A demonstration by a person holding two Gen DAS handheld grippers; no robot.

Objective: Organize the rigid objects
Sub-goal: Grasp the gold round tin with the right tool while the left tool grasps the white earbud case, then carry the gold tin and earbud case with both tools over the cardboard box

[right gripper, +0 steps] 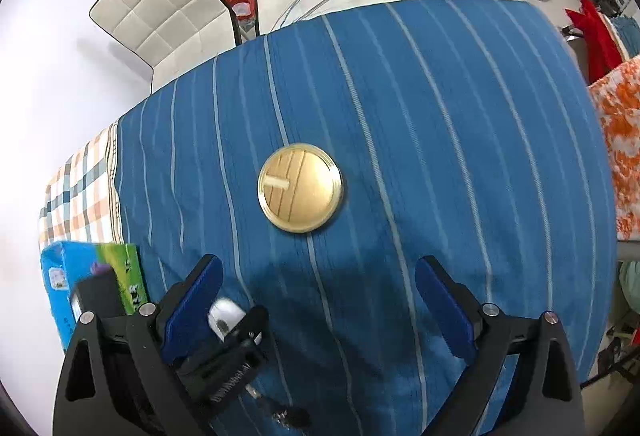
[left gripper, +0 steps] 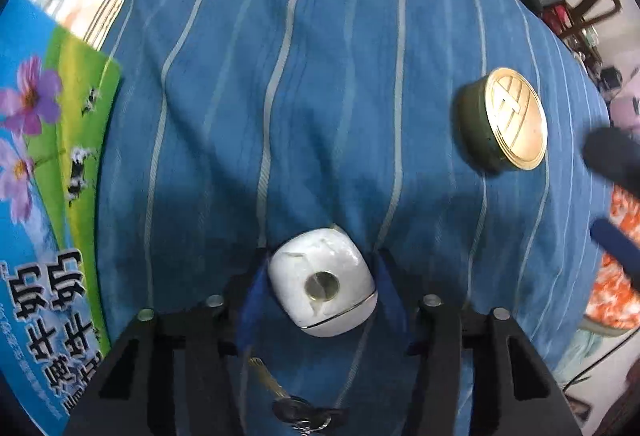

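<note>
My left gripper [left gripper: 320, 268] is shut on a white padlock [left gripper: 322, 282], keyhole facing the camera, with keys [left gripper: 298, 410] hanging below it over the blue striped cloth [left gripper: 320, 76]. A round tin with a gold lid [left gripper: 504, 120] stands on the cloth to the right. In the right wrist view the tin [right gripper: 301, 188] sits ahead of my right gripper [right gripper: 320, 276], which is open and empty above the cloth. The left gripper with the padlock [right gripper: 226, 316] shows at lower left there.
A blue and green milk carton box [left gripper: 44, 196] lies at the left edge of the table, also in the right wrist view [right gripper: 96, 276]. White padded chairs [right gripper: 168, 8] stand beyond the far edge. An orange and white cloth [right gripper: 624, 140] hangs at the right.
</note>
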